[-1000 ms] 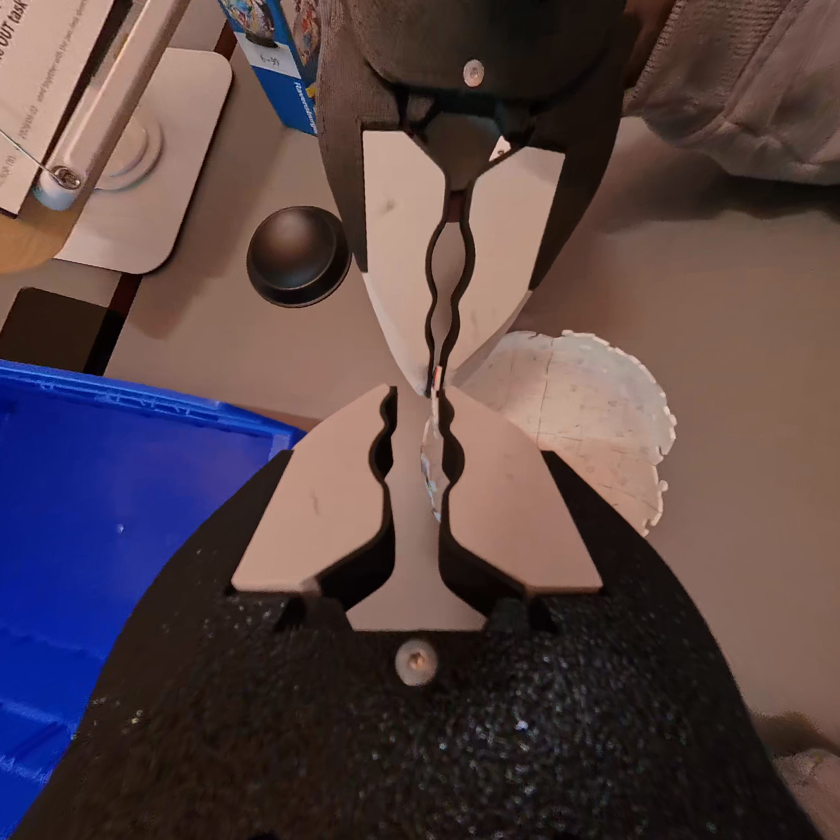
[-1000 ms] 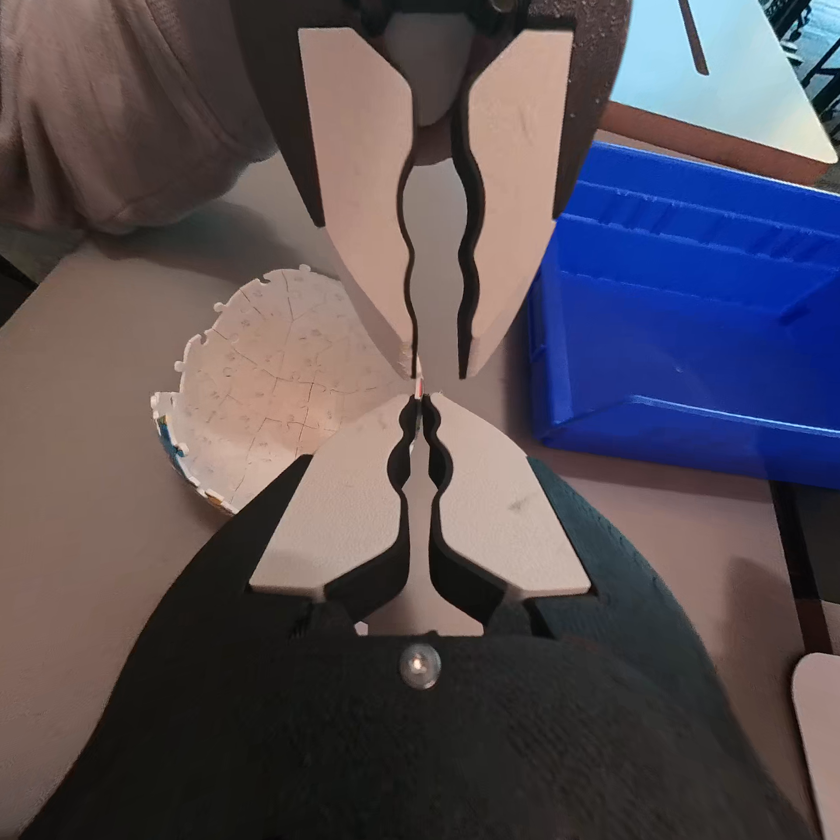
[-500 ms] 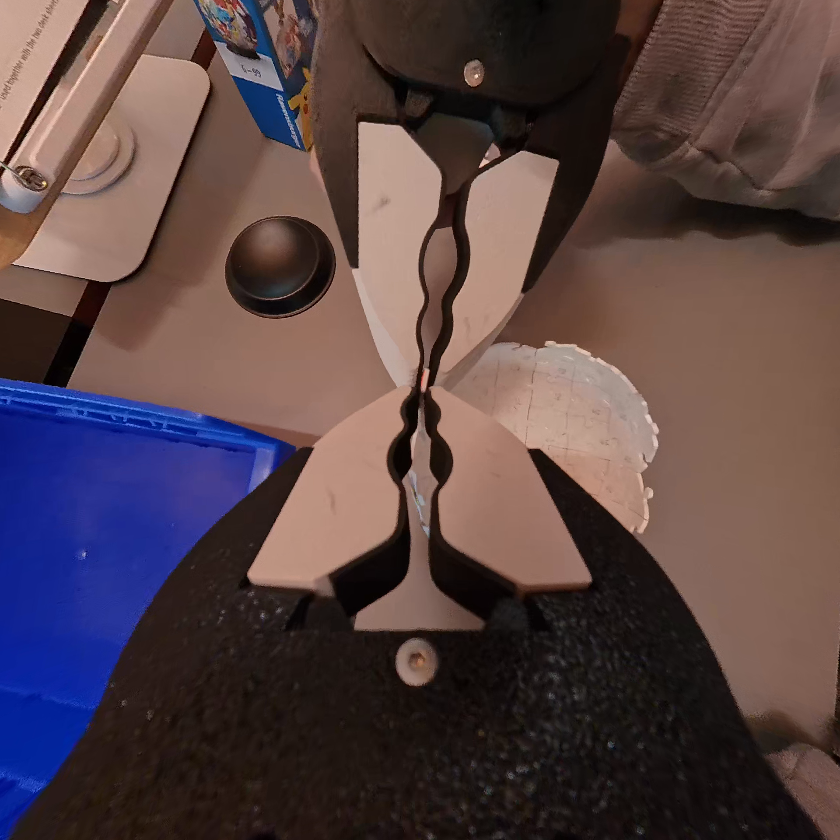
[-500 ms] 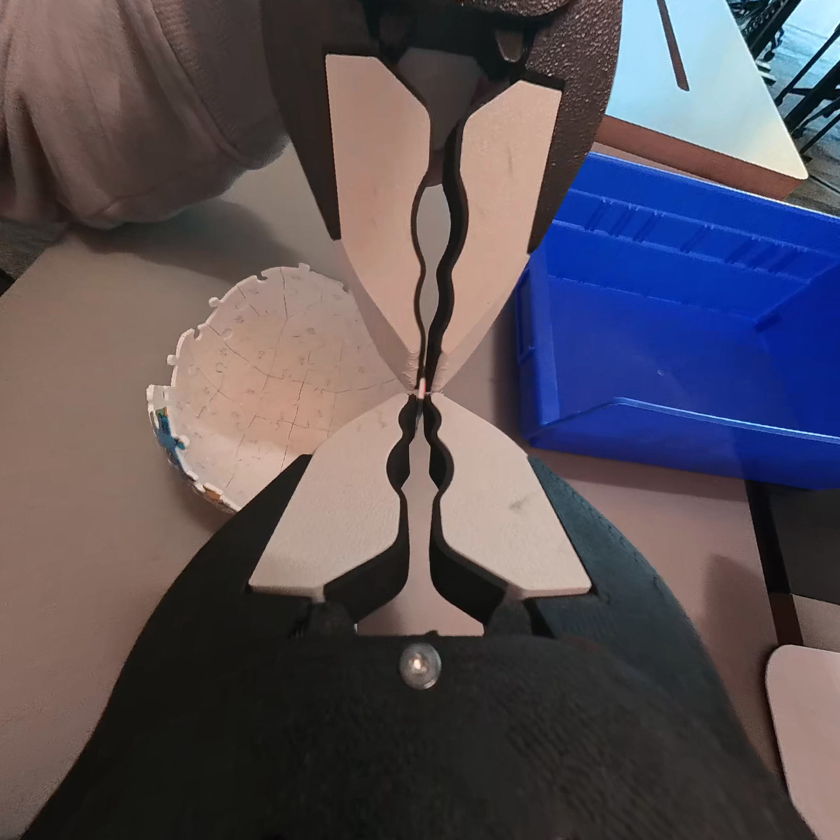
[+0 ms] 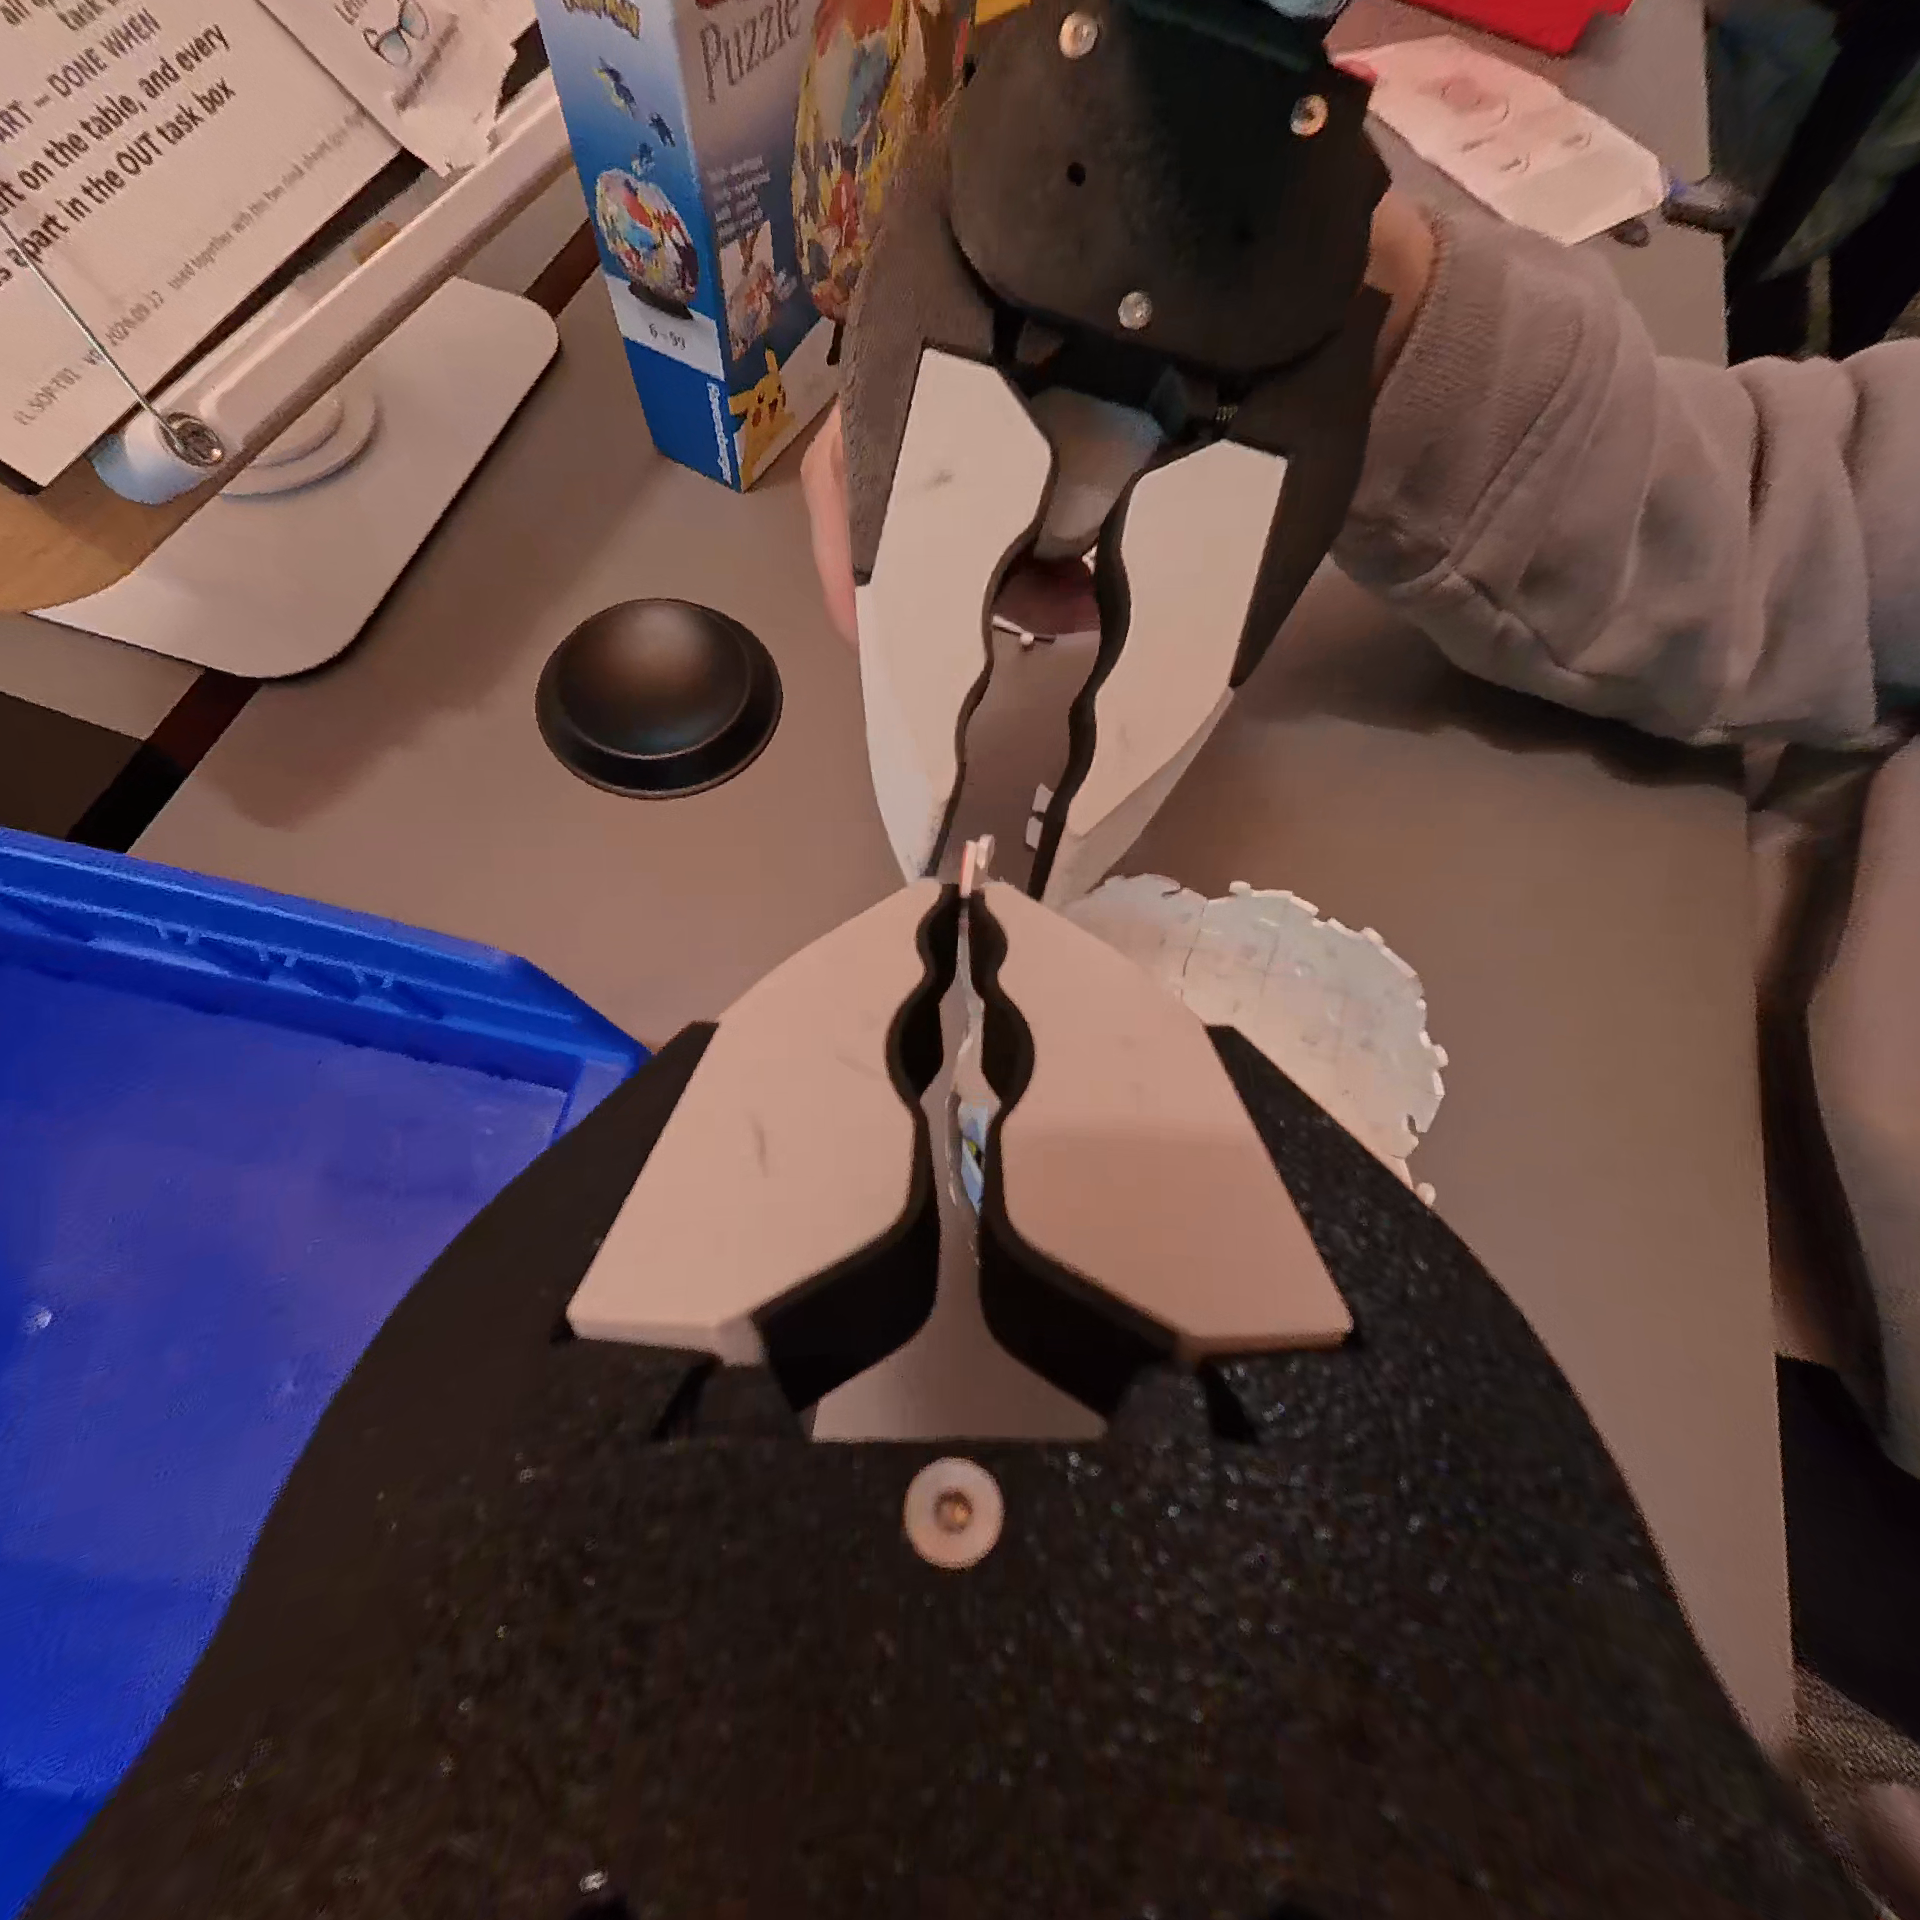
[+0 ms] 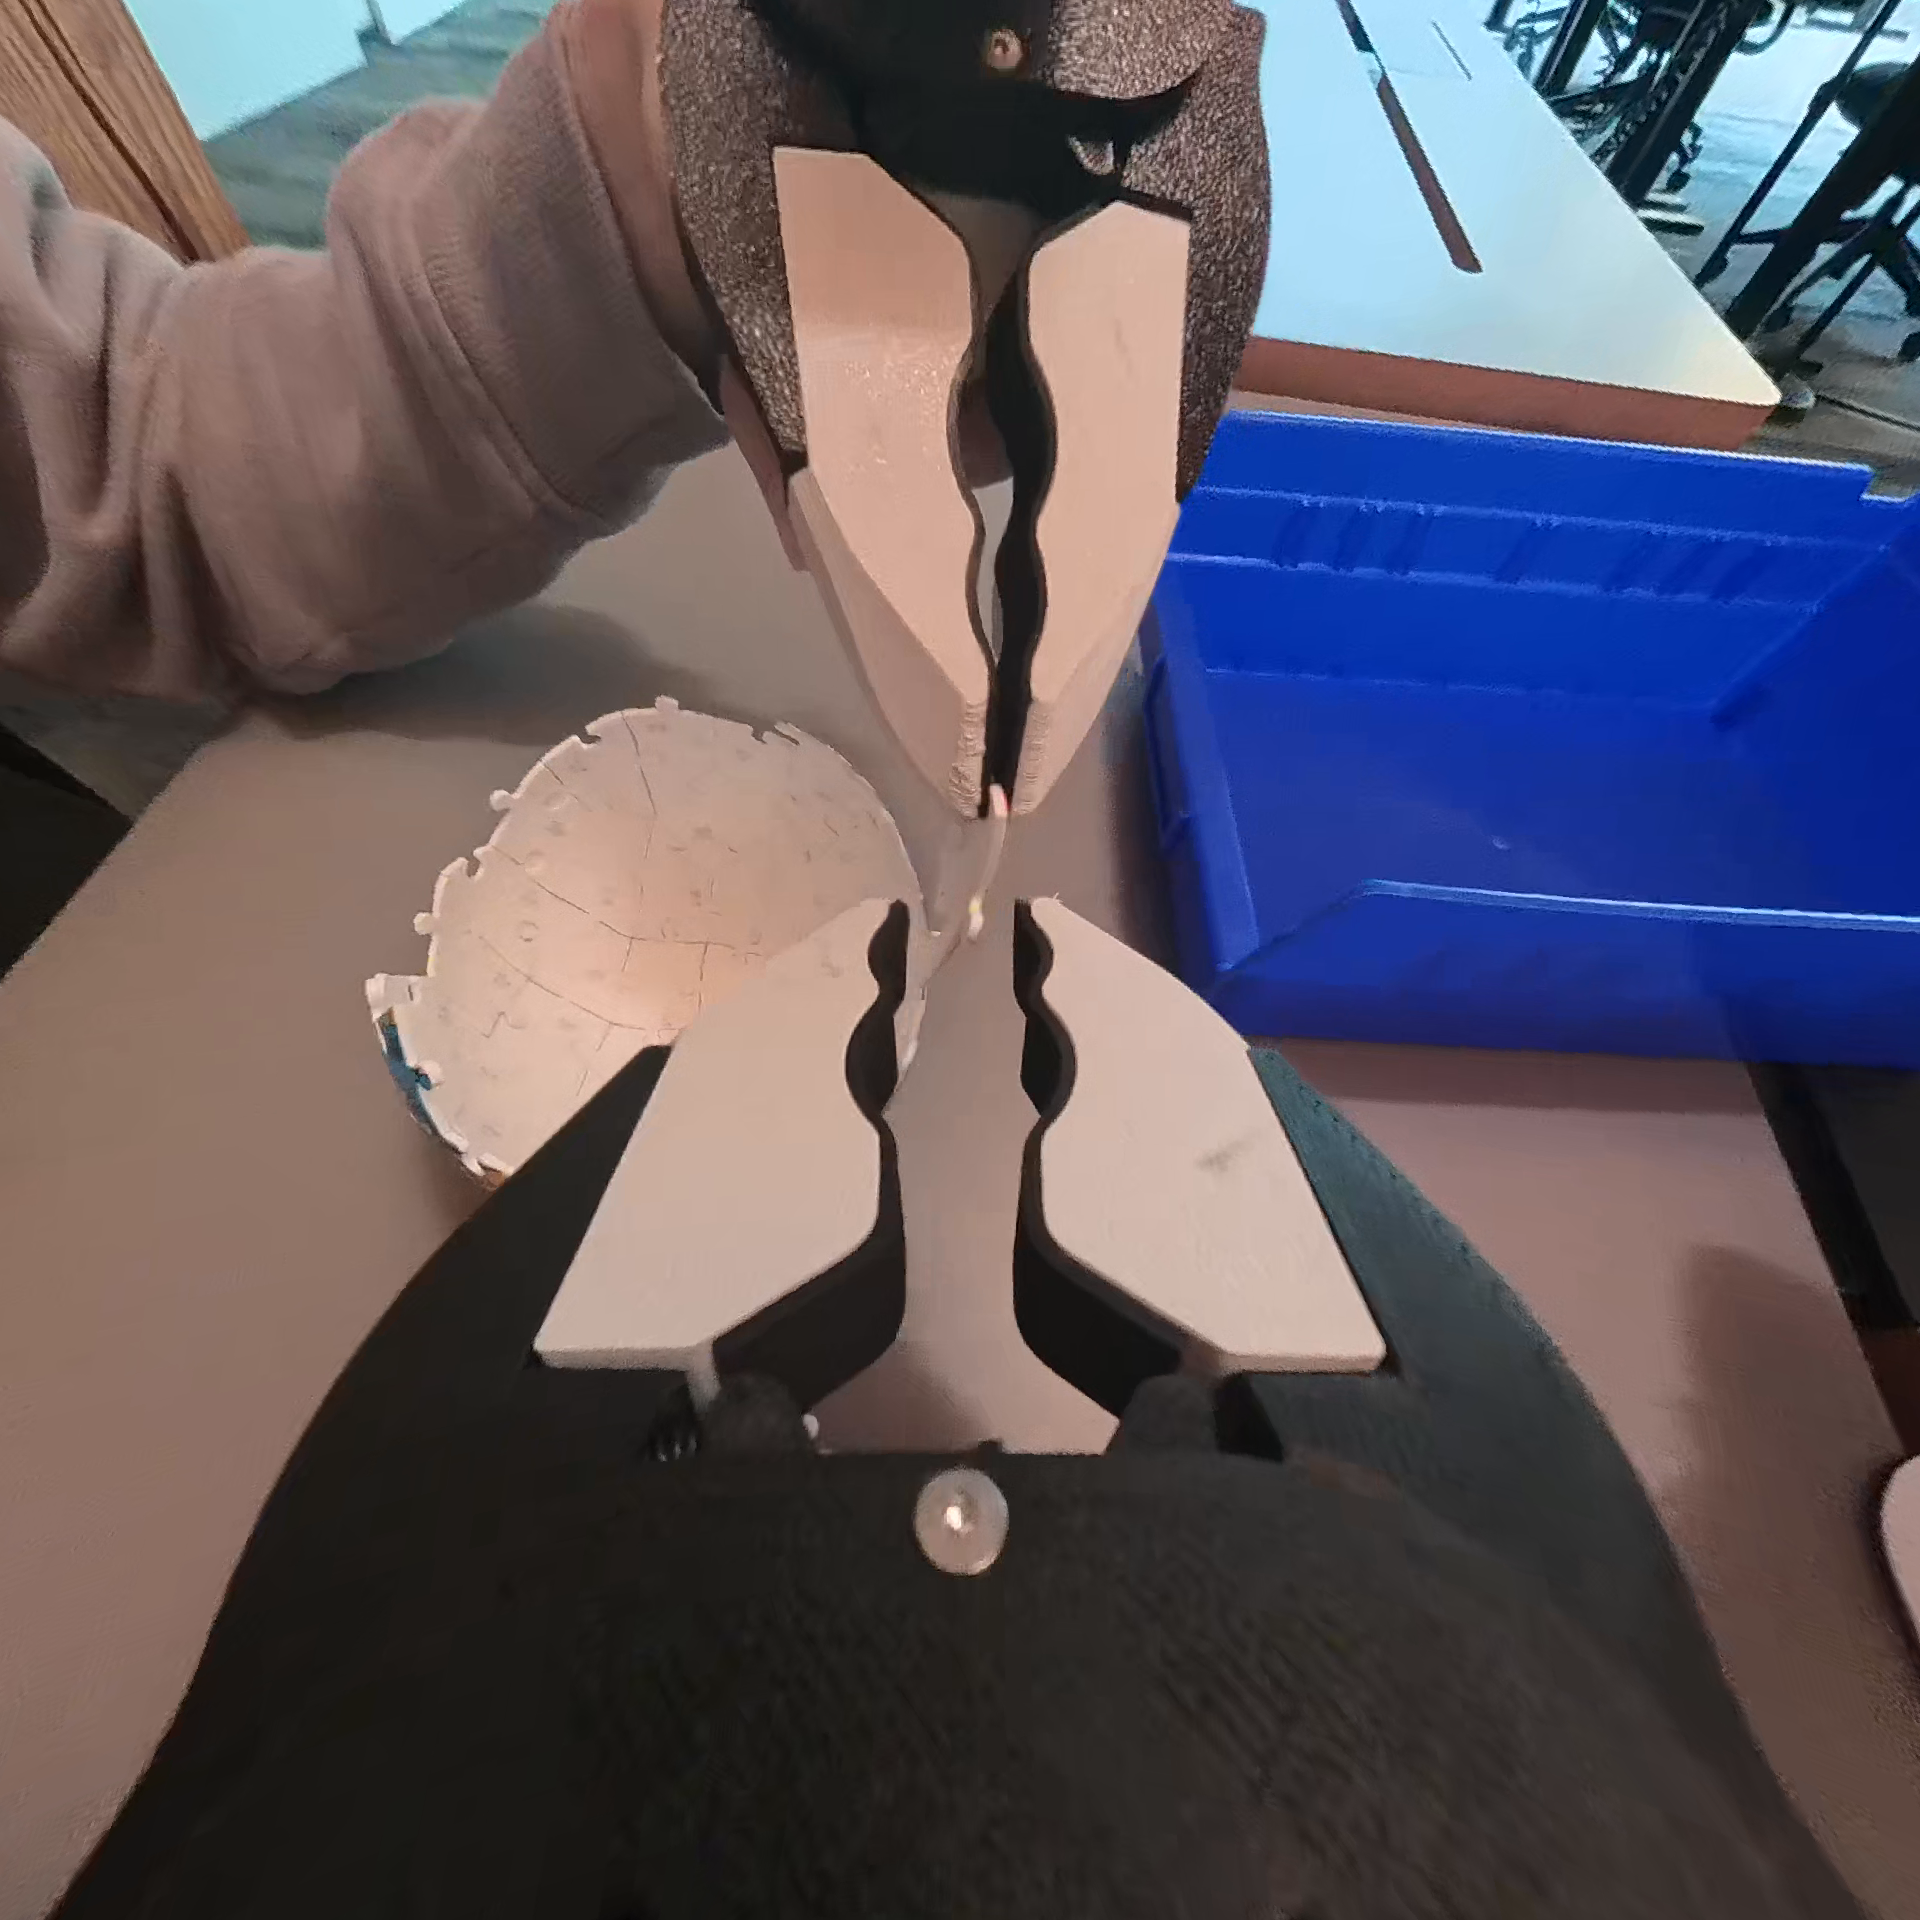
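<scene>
Thin puzzle piece [image 5: 964, 1049] edge-on; white underside

Left wrist view: bin [image 5: 260, 1195] left, puzzle shell [image 5: 1299, 997] right on desk [image 5: 1558, 1039]; dome [image 5: 658, 696], box [image 5: 707, 229] behind.

Print shows on the upright puzzle box [image 5: 717, 239] and the clipped paper sheets [image 5: 156, 208].

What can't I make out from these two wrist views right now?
- Left wrist view: the puzzle piece sits edge-on in the shut left gripper, so its shape and print are hidden.
- Right wrist view: the near side of the puzzle shell is covered by a finger of the open right gripper; its outside barely shows.
- Both views: the blue bin is cut off by the frame edge, so part of its inside is unseen.
</scene>
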